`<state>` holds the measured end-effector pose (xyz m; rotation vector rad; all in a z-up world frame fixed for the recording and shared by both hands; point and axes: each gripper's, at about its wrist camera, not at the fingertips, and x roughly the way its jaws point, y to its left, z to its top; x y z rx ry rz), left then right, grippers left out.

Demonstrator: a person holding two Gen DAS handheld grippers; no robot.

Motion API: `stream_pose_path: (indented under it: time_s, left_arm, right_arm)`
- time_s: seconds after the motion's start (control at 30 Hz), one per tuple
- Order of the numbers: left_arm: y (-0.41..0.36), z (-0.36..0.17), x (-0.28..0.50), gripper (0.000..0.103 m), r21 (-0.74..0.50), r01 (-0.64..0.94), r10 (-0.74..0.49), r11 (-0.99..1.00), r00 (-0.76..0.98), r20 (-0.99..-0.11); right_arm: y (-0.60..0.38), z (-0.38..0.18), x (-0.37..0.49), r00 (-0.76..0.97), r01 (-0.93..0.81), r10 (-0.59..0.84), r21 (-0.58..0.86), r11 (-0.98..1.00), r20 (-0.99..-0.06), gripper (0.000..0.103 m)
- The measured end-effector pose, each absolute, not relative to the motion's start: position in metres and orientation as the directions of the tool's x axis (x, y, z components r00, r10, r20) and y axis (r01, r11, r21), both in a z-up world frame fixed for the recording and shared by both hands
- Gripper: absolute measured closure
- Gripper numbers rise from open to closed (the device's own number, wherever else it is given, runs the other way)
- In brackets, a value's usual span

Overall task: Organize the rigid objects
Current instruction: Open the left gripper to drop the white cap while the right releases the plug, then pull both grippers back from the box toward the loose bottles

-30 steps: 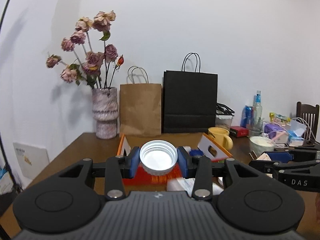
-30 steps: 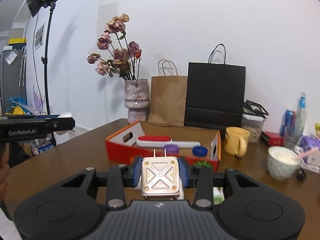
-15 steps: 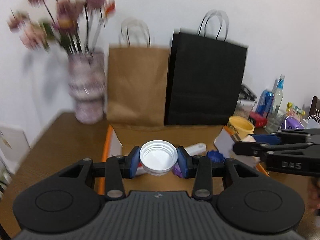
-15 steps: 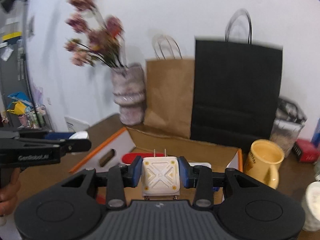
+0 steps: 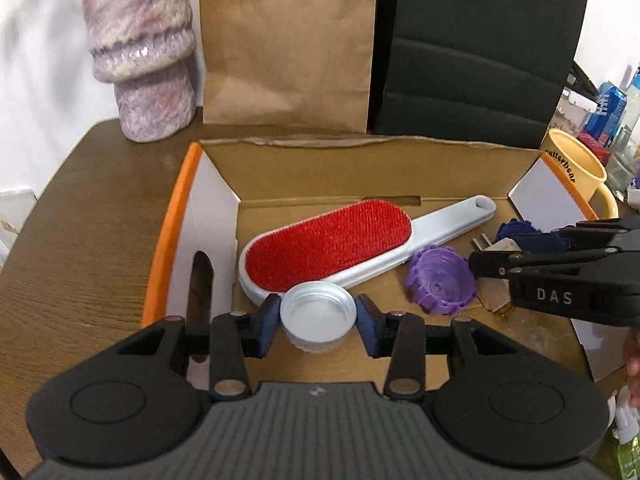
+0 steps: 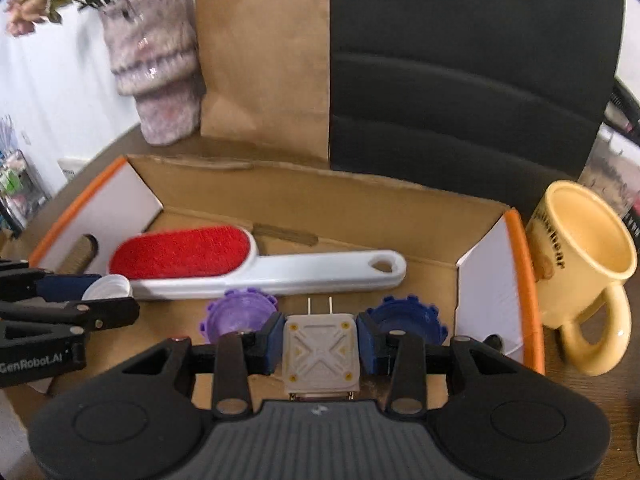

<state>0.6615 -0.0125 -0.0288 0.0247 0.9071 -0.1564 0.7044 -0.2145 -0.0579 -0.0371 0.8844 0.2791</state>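
Observation:
My left gripper [image 5: 318, 320] is shut on a white bottle cap [image 5: 318, 315], held inside the open cardboard box [image 5: 320, 168] near its left front. My right gripper [image 6: 319, 340] is shut on a white plug adapter [image 6: 319, 354], held over the box's right part between a purple cap [image 6: 240, 314] and a dark blue cap [image 6: 404, 318]. A red lint brush with a white handle [image 5: 332, 246] lies across the box floor; it also shows in the right wrist view [image 6: 256, 266]. The purple cap shows in the left wrist view [image 5: 438, 284] too.
A yellow mug [image 6: 580, 256] stands right of the box. Behind the box stand a mottled vase [image 5: 140, 48], a brown paper bag [image 5: 288, 40] and a black paper bag [image 5: 476, 44]. Bottles and clutter sit at the far right [image 5: 608, 108].
Both grippers have moved forward and down over the box, still holding the cap and the adapter. The box now fills both views.

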Motion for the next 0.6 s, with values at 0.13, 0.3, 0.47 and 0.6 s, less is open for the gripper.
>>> stream_pose_path:
  time_s: [0.13,0.3,0.47,0.6]
  left_arm:
    - [-0.014,-0.027,0.661,0.047,-0.039,0.130,-0.110,0.991,0.605,-0.789]
    - [-0.014,-0.005,0.645,0.037,-0.031,0.141,-0.112,0.990,0.611,-0.784]
    - [-0.012,0.031,0.612,0.031,-0.028,0.161,-0.125,0.987,0.634,-0.763]
    - [-0.012,0.062,0.575,0.029,-0.008,0.160,-0.116,0.987,0.679,-0.725]
  right_arm:
    - [-0.215,-0.046,0.700,0.620,-0.245,0.229,0.093,0.965,-0.750,0.064]
    - [-0.221,-0.012,0.672,0.658,-0.255,0.229,0.075,0.964,-0.718,0.052]
    - [-0.233,0.024,0.635,0.691,-0.244,0.203,0.040,0.969,-0.694,0.049]
    - [-0.243,0.052,0.593,0.723,-0.247,0.194,0.014,0.969,-0.664,0.044]
